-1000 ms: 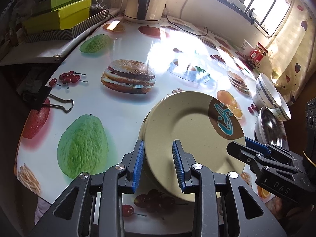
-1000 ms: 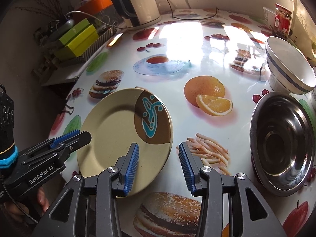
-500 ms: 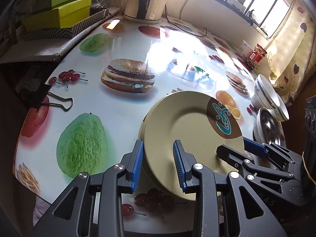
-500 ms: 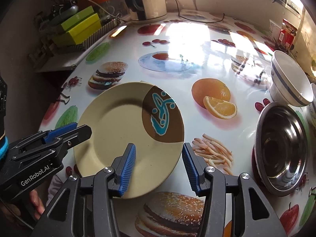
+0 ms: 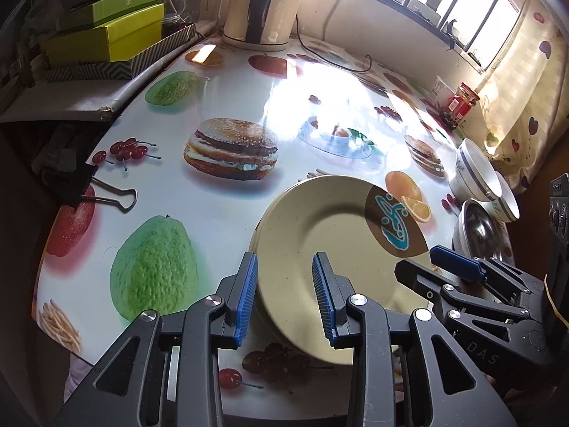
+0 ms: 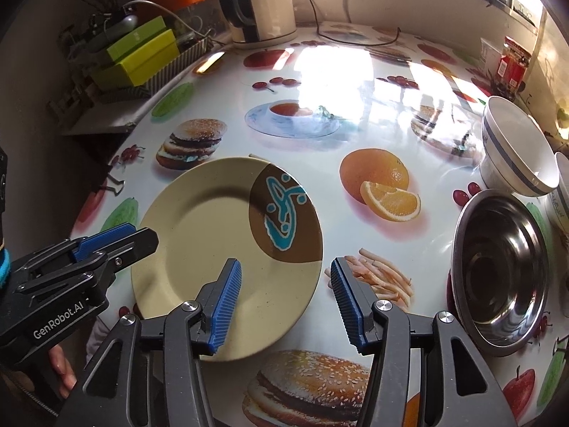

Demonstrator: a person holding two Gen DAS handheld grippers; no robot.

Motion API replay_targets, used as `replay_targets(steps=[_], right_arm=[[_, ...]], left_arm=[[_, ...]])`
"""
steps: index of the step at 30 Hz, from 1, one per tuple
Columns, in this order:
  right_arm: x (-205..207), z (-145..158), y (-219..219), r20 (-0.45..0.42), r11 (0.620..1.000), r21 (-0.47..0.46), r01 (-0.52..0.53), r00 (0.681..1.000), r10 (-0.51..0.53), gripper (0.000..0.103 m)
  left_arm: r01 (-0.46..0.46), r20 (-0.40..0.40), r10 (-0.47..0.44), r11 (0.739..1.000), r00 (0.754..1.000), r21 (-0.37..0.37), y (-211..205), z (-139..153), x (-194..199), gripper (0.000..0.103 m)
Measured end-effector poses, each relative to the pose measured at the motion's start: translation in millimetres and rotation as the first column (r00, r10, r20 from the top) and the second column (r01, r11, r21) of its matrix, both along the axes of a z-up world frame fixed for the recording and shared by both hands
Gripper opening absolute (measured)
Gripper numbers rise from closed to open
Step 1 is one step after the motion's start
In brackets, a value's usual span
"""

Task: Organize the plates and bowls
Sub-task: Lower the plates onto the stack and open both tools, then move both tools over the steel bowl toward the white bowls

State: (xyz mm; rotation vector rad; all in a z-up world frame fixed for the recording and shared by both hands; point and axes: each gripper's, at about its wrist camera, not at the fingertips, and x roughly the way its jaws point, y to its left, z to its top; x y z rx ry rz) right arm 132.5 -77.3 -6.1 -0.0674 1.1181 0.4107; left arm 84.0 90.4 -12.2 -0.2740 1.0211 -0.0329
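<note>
Left wrist view: the left tongs (image 5: 284, 299) straddle the near-left rim of the beige plate (image 5: 341, 235); there appears to be a second plate's edge under it at the left.
Left tongs state: rim lies between the blue pads, with a visible gap on the inner side; whether they pinch it I cannot tell.
Right tongs (image 6: 284, 302): jaws opening, spread wide, the plate's near-right rim between them, neither pad pressing on it.
Plate position: on the counter (image 6: 320, 82) near its front edge, brown patch with a blue design toward the far right.
Steel bowl (image 6: 501, 270): right of the plate, well apart from it, upright on the counter.
White bowls (image 6: 515, 153): behind the steel bowl, blue-striped, the nearer one tilted and touching the steel bowl's rim.
Kettle (image 6: 263, 3): at the counter's far edge.
Green boxes (image 5: 106, 28): stacked on a shelf at the far left.
Binder clip (image 5: 89, 188): on the counter's left edge.
</note>
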Motion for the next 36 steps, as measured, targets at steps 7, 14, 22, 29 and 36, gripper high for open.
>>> replay_targets(steps=[7,14,22,29,36], right_arm=[[0.3,19.8,-17.6,0.044,0.999,0.034,0.04,0.998,-0.041,0.053],[-1.2,43.2,-44.1,0.097,0.992,0.058,0.109,0.989,-0.114,0.053],[-2.4,65.5,-81.5,0.147,0.979,0.072,0.189,0.969,-0.198,0.053],[0.6,76.6,-117.7,0.18,0.958,0.081,0.275,0.941,-0.285,0.054],[6.9,80.2,-154.9,0.194,0.931,0.08,0.355,0.911,-0.364,0.054]], left_arm=[[0.025,0.047,-0.028,0.998,0.998,0.049,-13.7,22.0,2.0,0.033],[0.058,0.086,-0.068,0.992,0.994,0.112,-38.2,40.9,6.7,0.033],[0.131,0.128,-0.148,0.982,0.981,0.134,-72.2,55.4,16.8,0.033],[0.184,0.158,-0.205,0.973,0.966,0.139,-101.4,68.0,32.4,0.033],[0.238,0.159,-0.26,0.96,0.952,0.146,-133.8,70.4,51.4,0.033]])
